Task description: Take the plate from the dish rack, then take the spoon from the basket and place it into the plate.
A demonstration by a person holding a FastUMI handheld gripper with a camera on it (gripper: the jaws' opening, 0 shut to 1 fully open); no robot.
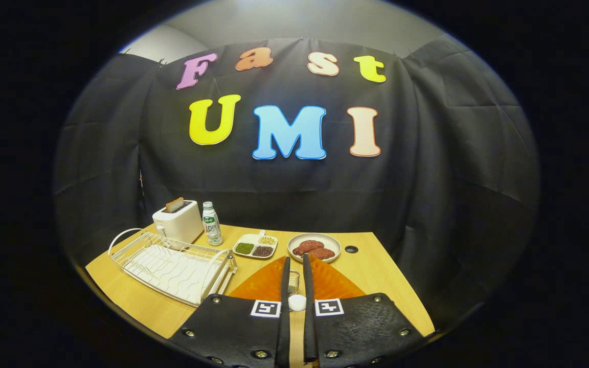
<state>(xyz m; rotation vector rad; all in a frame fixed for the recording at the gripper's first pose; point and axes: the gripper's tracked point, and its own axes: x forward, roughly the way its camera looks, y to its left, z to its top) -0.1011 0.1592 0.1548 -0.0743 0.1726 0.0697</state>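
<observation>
The dish rack (174, 266) stands empty; the orange plate (335, 283) lies on the bench (381, 266). The tongs (295, 263) are nearly closed on the spoon (294, 291) above it — only the release is left, I'd say.

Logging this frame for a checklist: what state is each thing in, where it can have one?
Dish rack: on the table, slots empty.
Orange plate: flat on the table, under the claw.
Claw: fingers nearly together, small white thing between them, grip unclear.
Toaster: bread in slot.
Bottle: upright, capped.
Divided dish: compartments filled.
Bowl: holds red slices.
</observation>
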